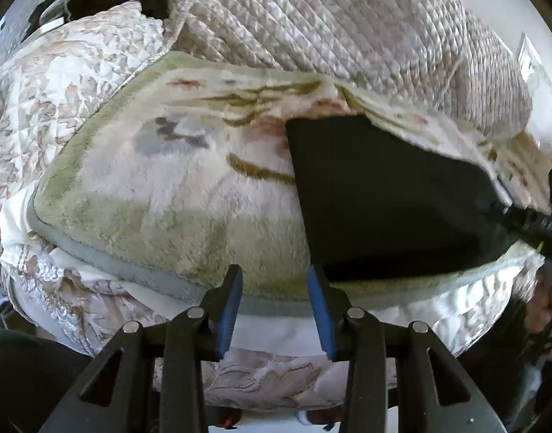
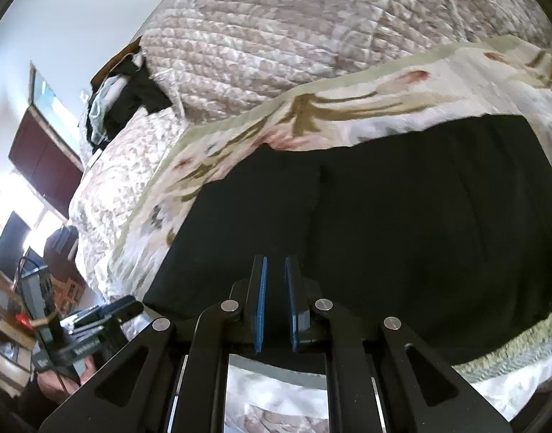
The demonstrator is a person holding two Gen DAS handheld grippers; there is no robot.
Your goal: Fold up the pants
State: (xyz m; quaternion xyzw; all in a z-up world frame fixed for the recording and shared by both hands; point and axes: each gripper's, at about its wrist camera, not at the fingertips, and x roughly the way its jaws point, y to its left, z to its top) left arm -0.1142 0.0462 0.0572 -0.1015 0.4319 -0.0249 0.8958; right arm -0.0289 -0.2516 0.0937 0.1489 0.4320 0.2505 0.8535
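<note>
On the bed [image 1: 77,115], which a quilted beige-and-white bedspread [image 2: 276,36] covers, lies a fluffy cream blanket with a green border and a pattern of flowers [image 1: 167,187]. This blanket is the landmark for all the rest. Upon the blanket lie the black pants [image 2: 402,216], flat and spread wide; in the right wrist view they fill the near half of the blanket, and their near edge comes close to the blanket's green border. A small pile of dark and pale clothes [image 2: 120,104] is on the bedspread, well beyond the far left corner of the blanket.

The left gripper [image 1: 274,274] hangs over the near border of the blanket, just beside the left edge of the pants. Its blue-padded fingers [image 1: 229,310] stand partly apart with nothing between them. The right gripper [image 2: 276,263] is above the near part of the pants. Its fingers [image 2: 260,299] are almost closed, with a narrow gap, and no cloth is seen between them.
</note>
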